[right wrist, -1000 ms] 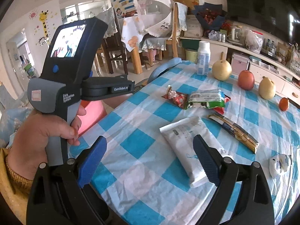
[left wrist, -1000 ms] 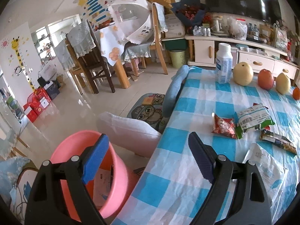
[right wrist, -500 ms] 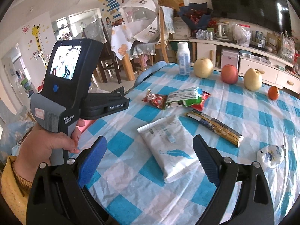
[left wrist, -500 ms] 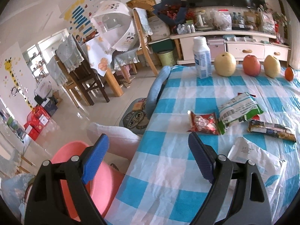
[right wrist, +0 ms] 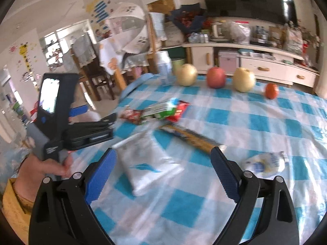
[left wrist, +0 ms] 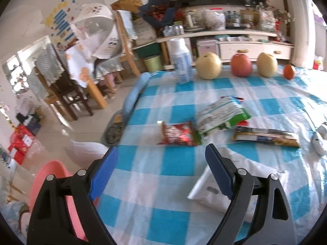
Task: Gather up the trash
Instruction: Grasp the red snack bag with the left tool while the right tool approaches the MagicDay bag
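Observation:
Wrappers lie on the blue-checked tablecloth (left wrist: 175, 163). A red snack packet (left wrist: 177, 133), a green-and-white bag (left wrist: 221, 113) and a long yellow-dark wrapper (left wrist: 265, 136) sit ahead of my left gripper (left wrist: 161, 161), which is open and empty. A flat white pouch (left wrist: 206, 192) lies under its right finger. In the right wrist view the white pouch (right wrist: 149, 163) lies between the open, empty fingers of my right gripper (right wrist: 163, 163). A crumpled white-and-blue wrapper (right wrist: 265, 163) is to its right, the long wrapper (right wrist: 190, 136) beyond.
A pink basin (left wrist: 51, 183) stands on the floor left of the table. A white bottle (left wrist: 180, 61), two pears, an apple (left wrist: 241, 65) and a small orange fruit line the table's far edge. A hand (right wrist: 40, 167) holds the left gripper's body at the table's left edge.
Both views have swung right over the table. The basin has slid toward the left edge of the left wrist view; the white pouch now sits between the right gripper's fingers. Jaws unchanged.

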### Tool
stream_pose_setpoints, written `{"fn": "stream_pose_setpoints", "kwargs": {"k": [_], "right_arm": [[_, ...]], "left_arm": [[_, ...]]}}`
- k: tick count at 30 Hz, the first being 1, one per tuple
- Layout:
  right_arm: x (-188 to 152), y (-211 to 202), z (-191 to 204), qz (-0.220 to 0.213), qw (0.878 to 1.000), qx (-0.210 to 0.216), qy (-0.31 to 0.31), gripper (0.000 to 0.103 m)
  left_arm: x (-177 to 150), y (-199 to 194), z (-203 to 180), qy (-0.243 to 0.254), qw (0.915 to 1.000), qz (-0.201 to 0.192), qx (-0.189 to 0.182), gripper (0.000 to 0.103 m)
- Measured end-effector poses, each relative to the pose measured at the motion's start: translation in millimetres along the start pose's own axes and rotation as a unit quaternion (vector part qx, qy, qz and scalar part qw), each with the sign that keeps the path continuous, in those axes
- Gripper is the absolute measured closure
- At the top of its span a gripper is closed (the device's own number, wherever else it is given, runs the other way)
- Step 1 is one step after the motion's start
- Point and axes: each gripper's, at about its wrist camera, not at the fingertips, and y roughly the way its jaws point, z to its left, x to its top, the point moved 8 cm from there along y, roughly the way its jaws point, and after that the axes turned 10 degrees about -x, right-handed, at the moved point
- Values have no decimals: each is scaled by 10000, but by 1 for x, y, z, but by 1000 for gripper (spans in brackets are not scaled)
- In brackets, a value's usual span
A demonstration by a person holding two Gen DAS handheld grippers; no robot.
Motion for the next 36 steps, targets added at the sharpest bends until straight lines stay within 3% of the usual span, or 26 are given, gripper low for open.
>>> {"fn": "stream_pose_setpoints", "kwargs": {"k": [7,15,22,28,32,36], "right_arm": [[4,4,-80,140,9971,-448,595,11],[-15,31,-154,695,9884,-999,913,11],[-20,41,-164,815,9871,-869,1065,11],[-15,49,-136,840,9918,-631,729,11],[-15,52,-135,875,9914,-727,644,11],[-20,54,-152,973,9880,-867,826,11]], "left_arm": [[11,23,-15,-217,9957,16,-898,16],[-1,66,17,-981,9884,499,-1049,16],[-7,102,16,-974,9854,850,-1108,16],[-2,118,18,-983,9854,859,-1095,16],[1,124,22,-1069,9848,821,-1096,16],[4,127,21,-1129,9834,789,-1180,25]]}}
